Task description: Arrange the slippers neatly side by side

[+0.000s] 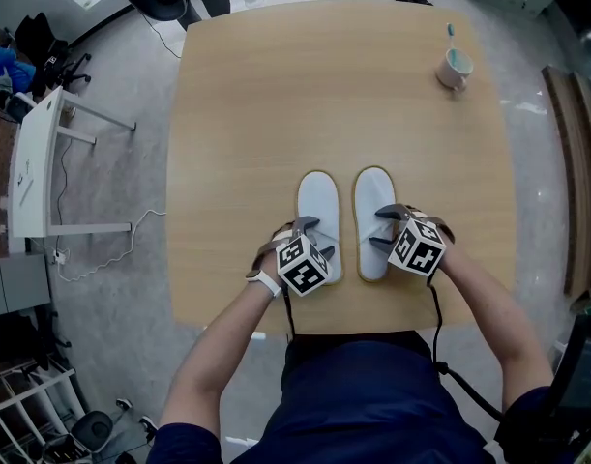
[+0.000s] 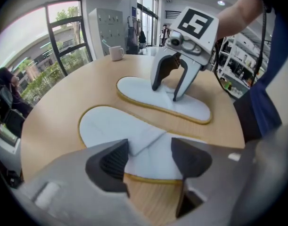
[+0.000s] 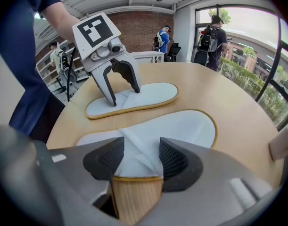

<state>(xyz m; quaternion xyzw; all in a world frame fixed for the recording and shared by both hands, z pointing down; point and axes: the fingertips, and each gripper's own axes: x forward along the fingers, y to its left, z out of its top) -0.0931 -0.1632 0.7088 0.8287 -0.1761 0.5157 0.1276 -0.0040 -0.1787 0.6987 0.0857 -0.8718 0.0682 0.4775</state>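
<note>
I hold the left gripper [image 1: 316,238] and right gripper [image 1: 382,228], jaws spread and empty, over the near ends of the left slipper [image 1: 317,199] and right slipper [image 1: 372,191], which lie parallel at lower centre of the table [image 1: 247,114], so the pairing looks done.

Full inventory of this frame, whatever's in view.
table: 1, light wood, centre
left slipper: 1, white with tan edging, table's near edge
right slipper: 1, same colours, beside the left slipper, not touching it
mug: 1, white, table's far right corner
desk: 1, white, on the floor left of the table
left gripper: 1, grey with black pads, jaws open over the left slipper's strap
right gripper: 1, same colours, jaws open over the right slipper's strap
</note>
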